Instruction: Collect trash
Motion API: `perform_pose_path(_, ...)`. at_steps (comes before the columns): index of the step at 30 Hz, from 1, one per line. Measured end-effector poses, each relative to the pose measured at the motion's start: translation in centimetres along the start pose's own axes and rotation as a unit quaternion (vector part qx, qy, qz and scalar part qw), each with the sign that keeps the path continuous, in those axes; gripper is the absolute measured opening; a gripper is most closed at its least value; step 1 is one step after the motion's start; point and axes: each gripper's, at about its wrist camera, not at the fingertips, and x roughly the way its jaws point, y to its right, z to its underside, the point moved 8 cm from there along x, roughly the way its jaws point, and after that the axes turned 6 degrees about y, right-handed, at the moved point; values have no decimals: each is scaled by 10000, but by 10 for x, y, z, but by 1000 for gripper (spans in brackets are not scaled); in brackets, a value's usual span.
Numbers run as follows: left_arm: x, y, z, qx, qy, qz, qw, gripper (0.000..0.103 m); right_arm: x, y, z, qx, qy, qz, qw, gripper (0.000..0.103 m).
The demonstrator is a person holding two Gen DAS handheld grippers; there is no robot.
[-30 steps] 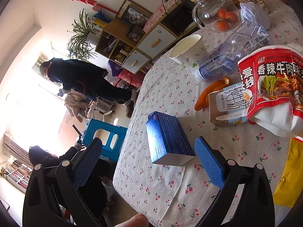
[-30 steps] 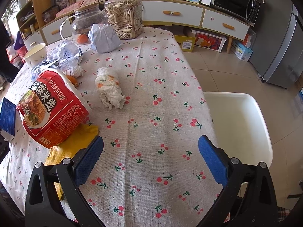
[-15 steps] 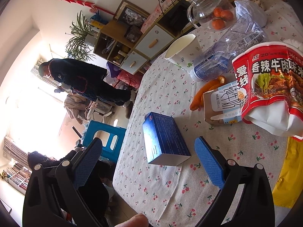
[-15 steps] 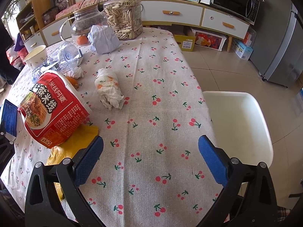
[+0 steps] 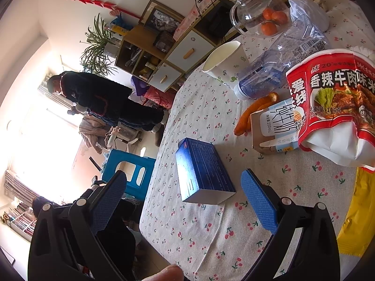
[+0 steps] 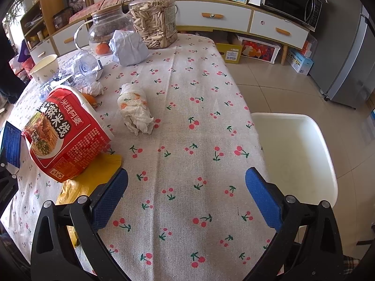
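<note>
A blue carton (image 5: 201, 172) lies on the cherry-print tablecloth, just ahead of my open left gripper (image 5: 185, 197) and between its pad lines. Right of it sit a small milk carton (image 5: 275, 130), a red noodle cup (image 5: 335, 103) on its side, a yellow wrapper (image 5: 361, 213), a crushed clear bottle (image 5: 279, 63) and a paper cup (image 5: 226, 66). My right gripper (image 6: 186, 195) hangs open over bare cloth. Ahead of it lie a crumpled tissue wad (image 6: 137, 111), the red noodle cup (image 6: 63, 135), the yellow wrapper (image 6: 93, 178) and a crumpled paper ball (image 6: 127, 48).
A white bin (image 6: 295, 157) stands on the floor off the table's right edge. A seed jar (image 6: 153, 20) and a glass jug with oranges (image 5: 255, 11) stand at the far end. A carrot (image 5: 253, 112) lies by the milk carton. A person in dark clothes (image 5: 100, 98) bends beyond the left edge, near a blue stool (image 5: 129, 174).
The left gripper has drifted slightly, so the table items have shifted a little in its view. The right view has moved in a bit towards the table. Both grippers stay open.
</note>
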Motion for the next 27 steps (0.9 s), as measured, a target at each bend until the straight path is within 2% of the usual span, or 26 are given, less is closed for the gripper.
perform_pose_path(27,-1,2,-1,21,17,-8,10000,95,1,-1,0,-7,-11,2,10000,96)
